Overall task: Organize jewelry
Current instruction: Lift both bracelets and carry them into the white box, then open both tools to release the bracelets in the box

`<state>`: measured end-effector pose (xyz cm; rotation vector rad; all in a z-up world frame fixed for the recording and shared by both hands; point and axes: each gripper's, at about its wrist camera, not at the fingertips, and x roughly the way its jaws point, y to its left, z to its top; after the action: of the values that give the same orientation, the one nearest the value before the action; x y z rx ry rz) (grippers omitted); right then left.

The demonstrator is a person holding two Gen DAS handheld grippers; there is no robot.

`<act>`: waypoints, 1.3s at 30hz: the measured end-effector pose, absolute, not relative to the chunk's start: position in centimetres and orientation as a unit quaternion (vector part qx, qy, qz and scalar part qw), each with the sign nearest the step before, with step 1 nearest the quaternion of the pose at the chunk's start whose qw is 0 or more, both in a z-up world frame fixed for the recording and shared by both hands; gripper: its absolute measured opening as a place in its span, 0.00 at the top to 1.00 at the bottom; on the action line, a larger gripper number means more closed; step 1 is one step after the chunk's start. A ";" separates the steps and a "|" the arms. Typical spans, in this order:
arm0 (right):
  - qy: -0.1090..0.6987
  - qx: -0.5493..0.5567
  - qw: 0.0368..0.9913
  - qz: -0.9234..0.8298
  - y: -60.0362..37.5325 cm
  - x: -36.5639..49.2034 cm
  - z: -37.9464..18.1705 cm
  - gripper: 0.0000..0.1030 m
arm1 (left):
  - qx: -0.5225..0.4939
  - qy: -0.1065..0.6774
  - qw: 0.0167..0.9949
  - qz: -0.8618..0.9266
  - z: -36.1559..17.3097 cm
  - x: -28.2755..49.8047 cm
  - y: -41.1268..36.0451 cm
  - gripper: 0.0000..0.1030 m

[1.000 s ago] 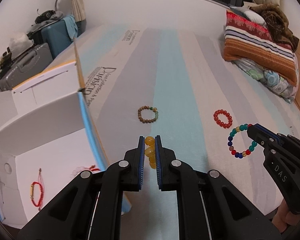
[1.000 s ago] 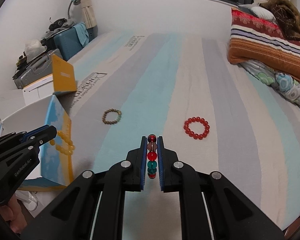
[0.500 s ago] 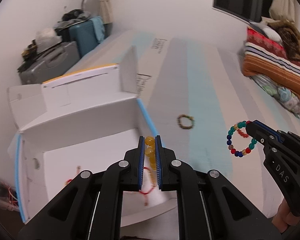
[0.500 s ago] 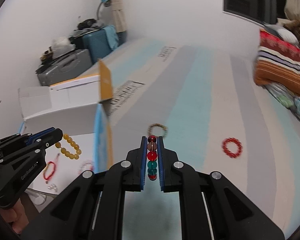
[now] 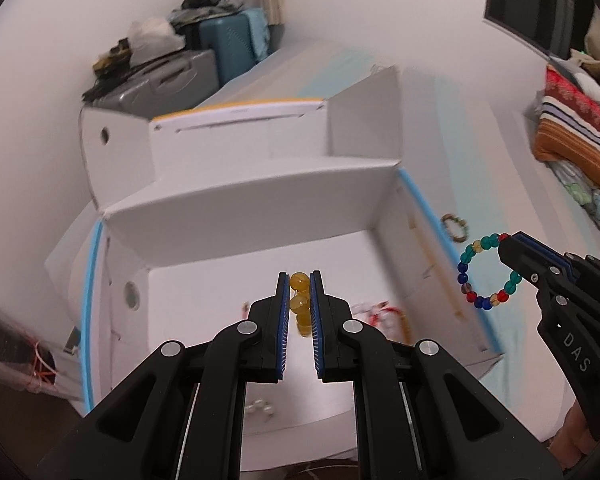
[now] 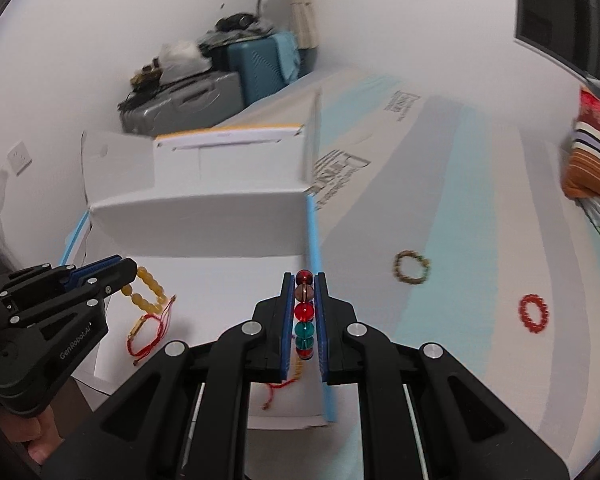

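My left gripper point(image 5: 300, 280) is shut on a yellow bead bracelet point(image 5: 300, 304) and holds it above the inside of the open white box point(image 5: 236, 216). The bracelet also shows in the right wrist view point(image 6: 146, 290), hanging from the left gripper point(image 6: 130, 274). My right gripper point(image 6: 303, 278) is shut on a multicolour bead bracelet point(image 6: 304, 316) over the box's blue-edged right wall point(image 6: 314, 280); the bracelet shows as a ring in the left wrist view point(image 5: 486, 270). A red cord bracelet point(image 6: 148, 330) lies on the box floor.
A brown bead bracelet point(image 6: 411, 267) and a red bead bracelet point(image 6: 533, 313) lie on the striped mattress point(image 6: 460, 200). Suitcases point(image 6: 188, 96) stand against the far wall. Folded blankets point(image 5: 576, 128) sit at the right. Small white beads point(image 5: 260, 408) lie on the box floor.
Both grippers have swung left from over the mattress to the white box, each still holding its bracelet. The left gripper is now over the box interior.
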<state>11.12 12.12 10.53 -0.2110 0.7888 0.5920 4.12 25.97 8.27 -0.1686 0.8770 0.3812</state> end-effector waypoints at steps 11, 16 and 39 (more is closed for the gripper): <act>0.415 -0.127 0.850 0.297 17.2 11.6 5.9 0.91 | -0.112 0.462 0.855 0.207 3.1 3.1 31.3 0.91; 0.434 -0.139 0.840 0.295 18.1 11.9 3.9 0.91 | -0.119 0.473 0.847 0.210 1.7 3.1 32.4 0.91; 0.396 -0.116 0.866 0.283 15.8 10.4 8.1 0.28 | -0.119 0.428 0.867 0.228 5.1 2.0 31.8 0.22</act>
<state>10.40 15.77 8.10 -0.2420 0.8289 0.5926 2.00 31.85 5.06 -0.2486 0.8957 0.4768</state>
